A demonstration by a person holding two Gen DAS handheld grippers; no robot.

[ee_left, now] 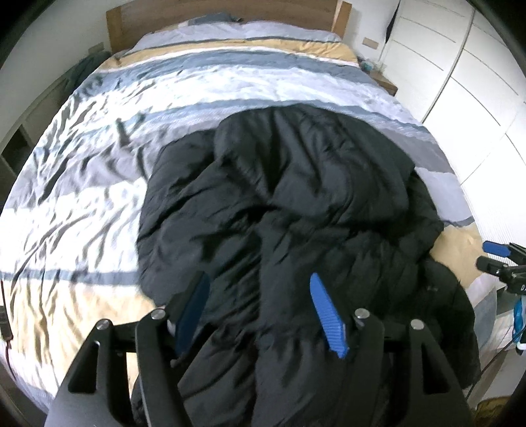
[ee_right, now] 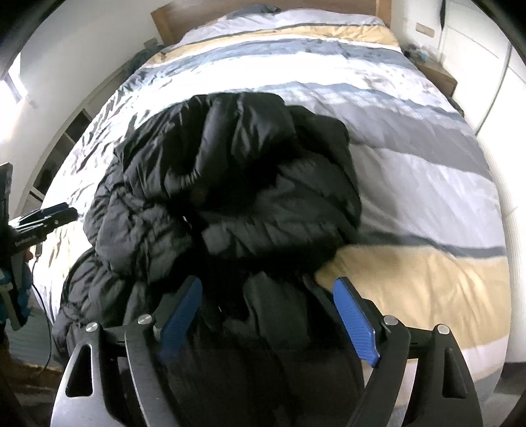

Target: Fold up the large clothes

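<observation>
A large black puffy jacket [ee_left: 296, 197] lies crumpled in a heap on the bed, near its front edge; it also shows in the right wrist view [ee_right: 230, 184]. My left gripper [ee_left: 259, 279] is open, its blue-padded fingers spread just above the jacket's near part. My right gripper [ee_right: 268, 282] is open too, its fingers spread over the jacket's near right edge. The right gripper also shows at the right edge of the left wrist view [ee_left: 496, 256], and the left gripper at the left edge of the right wrist view [ee_right: 52, 213].
The bed carries a striped duvet [ee_left: 98, 184] in white, grey, blue and tan. A wooden headboard [ee_left: 223, 16] stands at the far end. A white wardrobe [ee_left: 460, 65] and a wooden nightstand [ee_left: 384, 82] stand on the right. Shelves [ee_right: 62, 144] stand on the left.
</observation>
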